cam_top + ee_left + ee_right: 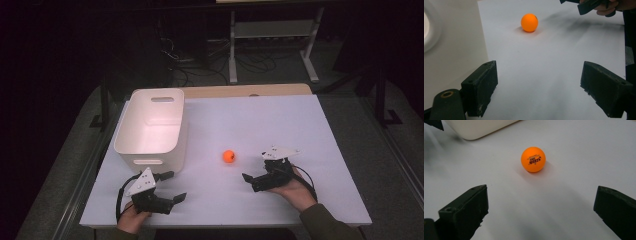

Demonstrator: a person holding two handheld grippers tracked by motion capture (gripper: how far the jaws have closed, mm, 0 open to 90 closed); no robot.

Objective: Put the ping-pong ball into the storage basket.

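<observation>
An orange ball (229, 156) (529, 22) (533, 159) with black print lies on the white table top (260, 120), right of a white bin (150, 125). My right gripper (256, 168) (540, 212) is open just right of the ball, its jaws pointing at it with a gap left between them and the ball. My left gripper (175, 186) (540, 90) is open near the front edge, below the bin's front corner, and faces the ball from farther off. Nothing is between either pair of jaws.
The bin's wall (451, 50) stands close on the left of my left gripper. In the left gripper view the right gripper (589, 6) shows at top right. Dark floor, cables and a grey stand (270, 30) lie beyond the table.
</observation>
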